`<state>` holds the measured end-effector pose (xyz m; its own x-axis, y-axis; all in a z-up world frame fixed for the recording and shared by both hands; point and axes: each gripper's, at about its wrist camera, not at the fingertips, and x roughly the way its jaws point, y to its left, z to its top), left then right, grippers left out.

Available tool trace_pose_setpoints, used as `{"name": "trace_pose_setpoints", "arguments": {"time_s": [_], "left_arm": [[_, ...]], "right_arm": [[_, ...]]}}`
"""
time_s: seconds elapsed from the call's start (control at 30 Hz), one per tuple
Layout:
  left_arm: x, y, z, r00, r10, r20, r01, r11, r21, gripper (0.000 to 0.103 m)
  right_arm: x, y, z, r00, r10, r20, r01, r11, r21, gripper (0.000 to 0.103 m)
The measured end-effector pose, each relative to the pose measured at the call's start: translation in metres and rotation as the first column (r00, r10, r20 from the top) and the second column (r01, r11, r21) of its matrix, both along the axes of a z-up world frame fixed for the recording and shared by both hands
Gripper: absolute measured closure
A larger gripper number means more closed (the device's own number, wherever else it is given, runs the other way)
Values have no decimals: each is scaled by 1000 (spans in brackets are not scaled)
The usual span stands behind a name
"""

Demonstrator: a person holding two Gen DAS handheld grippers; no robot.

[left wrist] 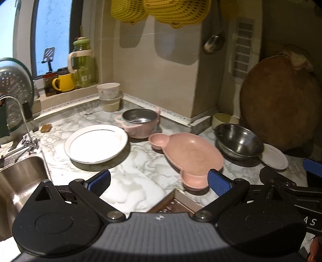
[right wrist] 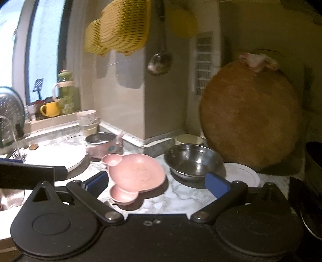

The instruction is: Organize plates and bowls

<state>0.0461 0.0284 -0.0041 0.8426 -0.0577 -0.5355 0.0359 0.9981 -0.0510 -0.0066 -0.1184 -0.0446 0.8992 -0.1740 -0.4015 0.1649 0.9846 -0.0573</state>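
Observation:
A pink bear-shaped plate (left wrist: 193, 155) lies on the marble counter, also in the right wrist view (right wrist: 134, 175). A large white plate (left wrist: 96, 143) lies left of it (right wrist: 54, 157). A pink bowl with steel liner (left wrist: 138, 123) stands behind (right wrist: 101, 144). A steel bowl (left wrist: 238, 142) sits at the right (right wrist: 193, 161), next to a small white plate (left wrist: 274, 156) (right wrist: 241, 174). A white bowl stacked on containers (left wrist: 108, 90) stands at the back. My left gripper (left wrist: 159, 182) is open and empty above the counter. My right gripper (right wrist: 157, 181) is open and empty, just in front of the pink plate.
A steel sink (left wrist: 20, 181) with a tap (left wrist: 24, 121) is at the left. A round wooden board (left wrist: 279, 104) leans on the wall at the right. Yellow baskets (left wrist: 159, 10) and a ladle (left wrist: 214, 42) hang above. A yellow mug (left wrist: 63, 81) and jars stand on the window sill.

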Motion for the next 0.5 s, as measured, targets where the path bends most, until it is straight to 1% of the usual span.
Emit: {"name": "trace_pose_setpoints", "arguments": {"time_s": [0.07, 0.13, 0.23, 0.33, 0.4, 0.43, 0.5], "left_arm": [[6, 9, -1, 1000, 15, -6, -15, 1000, -8, 0], [14, 20, -3, 1000, 25, -10, -26, 999, -33, 0], [26, 37, -6, 999, 47, -21, -48, 997, -56, 0], [38, 53, -7, 998, 67, -23, -68, 996, -49, 0], [47, 63, -8, 996, 81, -22, -82, 996, -37, 0], [52, 68, -8, 996, 87, -26, -88, 995, -39, 0], [63, 83, -9, 996, 78, -43, -81, 994, -70, 0]], "right_arm": [[12, 4, 0, 1000, 25, -15, -25, 1000, 9, 0], [25, 9, 0, 998, 49, -27, -48, 999, 24, 0], [43, 21, -1, 994, 93, -47, -93, 996, 12, 0], [63, 34, -1, 988, 135, -71, -134, 991, 18, 0], [76, 41, 0, 984, 155, -87, -153, 988, 39, 0], [84, 44, 0, 982, 164, -97, -160, 986, 50, 1], [100, 50, 1, 977, 185, -108, -178, 982, 67, 1]]}}
